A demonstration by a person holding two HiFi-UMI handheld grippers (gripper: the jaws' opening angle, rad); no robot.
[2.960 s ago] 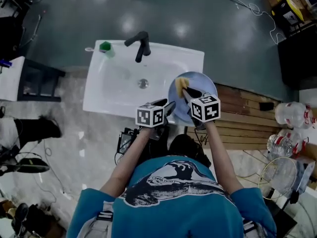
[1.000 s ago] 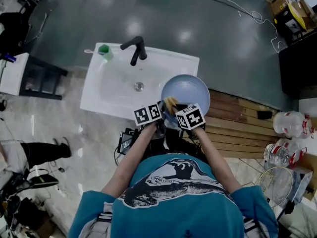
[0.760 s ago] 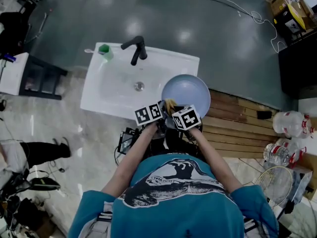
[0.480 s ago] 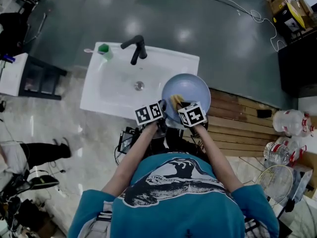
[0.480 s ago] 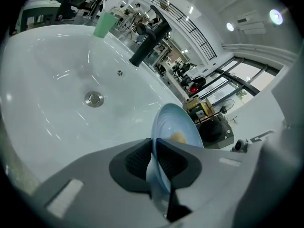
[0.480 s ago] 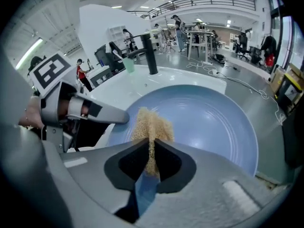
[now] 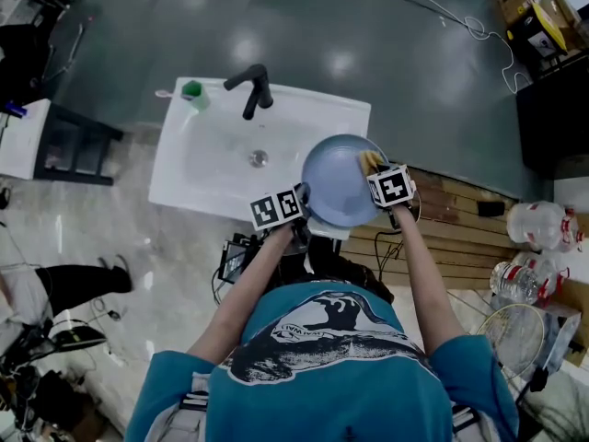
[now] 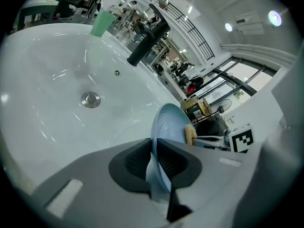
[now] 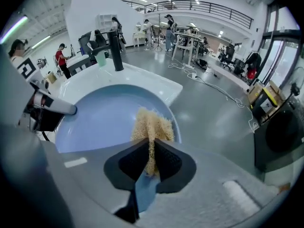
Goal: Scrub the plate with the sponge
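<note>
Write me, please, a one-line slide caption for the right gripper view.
Right gripper pinches the tan sponge and presses it on the blue plate, with the white sink behind.

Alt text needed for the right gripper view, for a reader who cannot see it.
The right hand-held gripper is shut on a tan sponge, held at the right rim of a pale blue plate. Behind the plate stands a white sink with a black faucet.

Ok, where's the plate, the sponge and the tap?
plate (image 7: 336, 184): head view, middle of its blue face.
sponge (image 9: 151, 125): right gripper view, its fluffy yellow top.
tap (image 7: 255, 90): head view, its black spout.
</note>
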